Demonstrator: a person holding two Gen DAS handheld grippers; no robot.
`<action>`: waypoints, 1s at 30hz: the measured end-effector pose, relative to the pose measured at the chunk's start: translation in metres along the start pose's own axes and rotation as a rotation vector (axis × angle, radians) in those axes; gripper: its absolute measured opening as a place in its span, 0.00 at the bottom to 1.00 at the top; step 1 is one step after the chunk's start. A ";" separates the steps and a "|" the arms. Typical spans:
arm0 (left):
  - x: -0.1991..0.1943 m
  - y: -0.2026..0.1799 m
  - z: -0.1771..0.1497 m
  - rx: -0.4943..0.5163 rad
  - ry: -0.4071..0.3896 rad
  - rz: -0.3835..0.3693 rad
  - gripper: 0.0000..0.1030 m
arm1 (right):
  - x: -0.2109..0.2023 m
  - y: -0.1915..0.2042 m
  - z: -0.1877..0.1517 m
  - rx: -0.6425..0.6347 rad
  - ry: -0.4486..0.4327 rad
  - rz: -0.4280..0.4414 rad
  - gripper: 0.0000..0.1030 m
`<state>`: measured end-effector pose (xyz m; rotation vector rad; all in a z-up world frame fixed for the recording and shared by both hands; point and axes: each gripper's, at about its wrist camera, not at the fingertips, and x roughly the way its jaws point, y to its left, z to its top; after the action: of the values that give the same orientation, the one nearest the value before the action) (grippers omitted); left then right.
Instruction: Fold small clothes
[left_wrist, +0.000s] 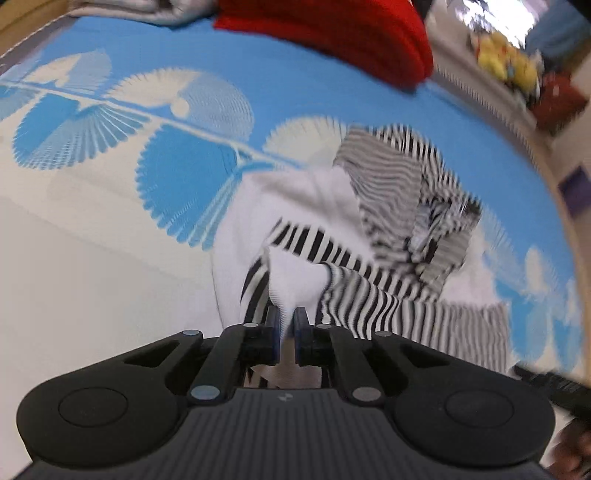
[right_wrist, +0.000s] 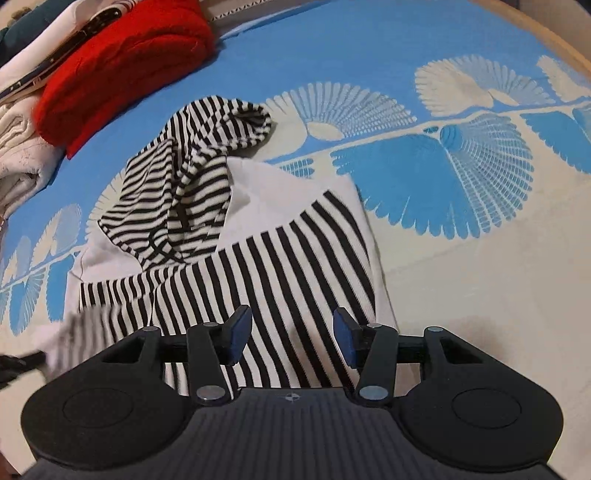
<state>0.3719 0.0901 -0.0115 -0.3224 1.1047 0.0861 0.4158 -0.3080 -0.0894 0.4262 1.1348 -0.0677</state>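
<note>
Now, surface: a bedspread, blue with pale fan prints, cream toward the near side, carries everything.
Task thing: a striped top, black and white with plain white panels, lies crumpled near the middle of the bedspread, its narrow-striped part bunched toward the far side and its broad-striped part spread flat toward the cameras.
Left gripper: jaws clenched on a white fold of the top, which rises in a peak between the pads; the view is motion-blurred.
Right gripper: jaws released and spread apart above the broad stripes; no cloth is pinched, and whether the tips touch the fabric cannot be told.
Top's edges: in the right wrist view the right-hand white border runs straight, and the near corner lies just beside the right jaw; the left-hand edge is blurred.
Red cloth: folded, at the far left in the right wrist view, apart from the top, with blue bedspread between them.
Pale stack: folded cloth touching the red cloth on its left.
Open room: wide bare bedspread to the right of the top in the right wrist view, and to its left in the left wrist view.
Bed edge: a wooden rim curves past the far right corner.
</note>
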 end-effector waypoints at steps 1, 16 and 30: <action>-0.001 0.000 0.000 0.000 0.000 0.026 0.08 | 0.002 0.000 -0.001 0.002 0.007 0.000 0.50; 0.066 0.002 -0.021 -0.019 0.251 0.035 0.35 | 0.032 -0.003 -0.012 0.034 0.101 -0.037 0.54; 0.064 -0.039 -0.029 0.069 0.181 0.060 0.41 | 0.006 0.005 -0.010 -0.138 -0.017 -0.122 0.56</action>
<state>0.3852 0.0383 -0.0716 -0.2389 1.2945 0.0728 0.4108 -0.2985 -0.0964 0.2331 1.1403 -0.0989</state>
